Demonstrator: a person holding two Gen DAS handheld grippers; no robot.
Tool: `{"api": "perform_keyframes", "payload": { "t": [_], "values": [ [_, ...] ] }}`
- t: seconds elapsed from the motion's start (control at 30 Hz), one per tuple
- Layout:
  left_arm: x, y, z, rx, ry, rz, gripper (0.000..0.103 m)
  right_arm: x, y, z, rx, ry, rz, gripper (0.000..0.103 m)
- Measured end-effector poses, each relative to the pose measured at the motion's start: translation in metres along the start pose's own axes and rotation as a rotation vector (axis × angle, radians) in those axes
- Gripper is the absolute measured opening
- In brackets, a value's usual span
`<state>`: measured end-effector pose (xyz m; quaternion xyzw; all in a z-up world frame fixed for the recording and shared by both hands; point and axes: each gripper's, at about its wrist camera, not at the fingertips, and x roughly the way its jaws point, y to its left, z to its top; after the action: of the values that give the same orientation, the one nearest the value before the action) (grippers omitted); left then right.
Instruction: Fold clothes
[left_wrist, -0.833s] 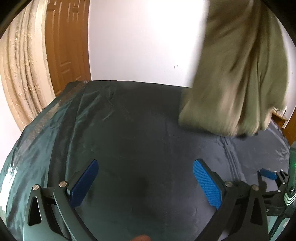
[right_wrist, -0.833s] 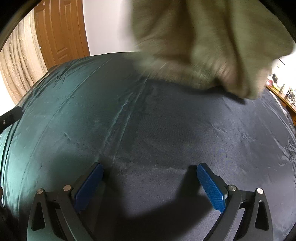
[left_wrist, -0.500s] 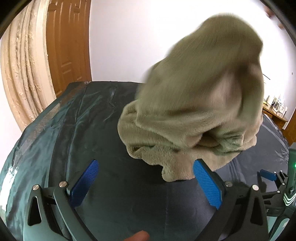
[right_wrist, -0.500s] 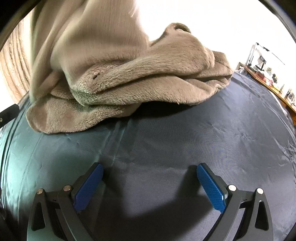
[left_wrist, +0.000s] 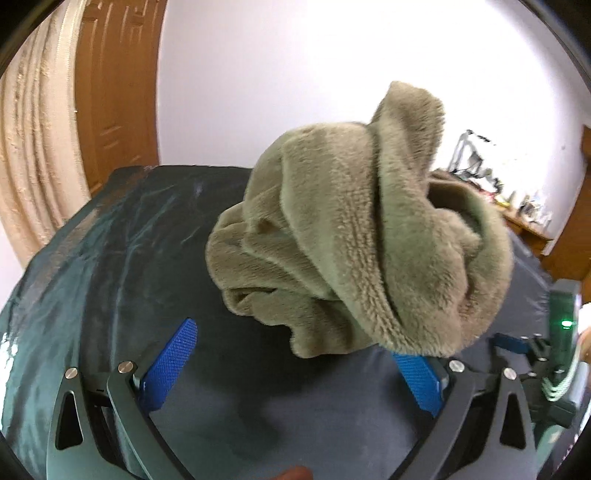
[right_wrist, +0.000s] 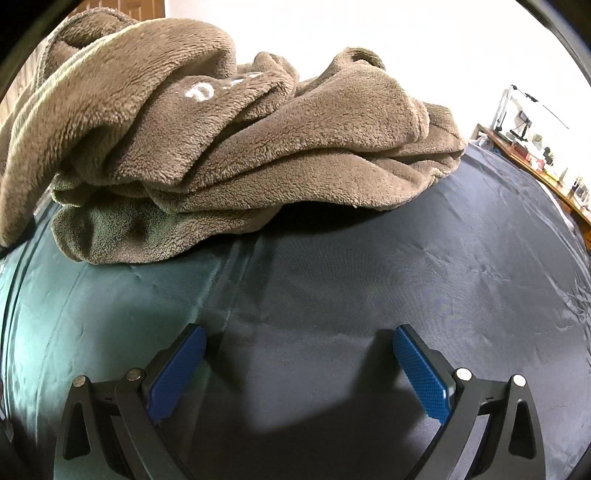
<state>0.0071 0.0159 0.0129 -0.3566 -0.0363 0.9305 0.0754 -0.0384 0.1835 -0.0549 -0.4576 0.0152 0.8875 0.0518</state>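
Left gripper (left_wrist: 295, 363) spread, empty, nearer the crumpled fleece (left_wrist: 354, 236) heaped ahead; right gripper (right_wrist: 299, 363) spread too, fleece up-left.

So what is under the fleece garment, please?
The fleece garment lies crumpled on the dark sheet, which shows all around it. Its own lower folds are at the bottom; whether anything else lies beneath the pile is hidden.

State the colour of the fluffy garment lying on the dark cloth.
The fleece garment is a plain greyish olive-brown; right wrist view shows it best.
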Motion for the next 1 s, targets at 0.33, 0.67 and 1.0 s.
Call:
{"api": "perform_keyframes", "payload": {
  "t": [0.33, 0.67, 1.0],
  "values": [
    [-0.002, -0.013, 0.014, -0.001, -0.026, -0.015, 0.103, -0.002, -0.002, -0.005, 0.000, 0.000, 0.000, 0.103],
    [-0.008, -0.032, 0.014, 0.031, -0.047, -0.021, 0.103, -0.002, -0.001, -0.005, 0.000, 0.001, -0.001, 0.103],
    [-0.007, -0.040, 0.002, 0.070, -0.053, -0.053, 0.103, -0.001, -0.001, -0.005, 0.001, 0.001, -0.001, 0.103]
  ]
}}
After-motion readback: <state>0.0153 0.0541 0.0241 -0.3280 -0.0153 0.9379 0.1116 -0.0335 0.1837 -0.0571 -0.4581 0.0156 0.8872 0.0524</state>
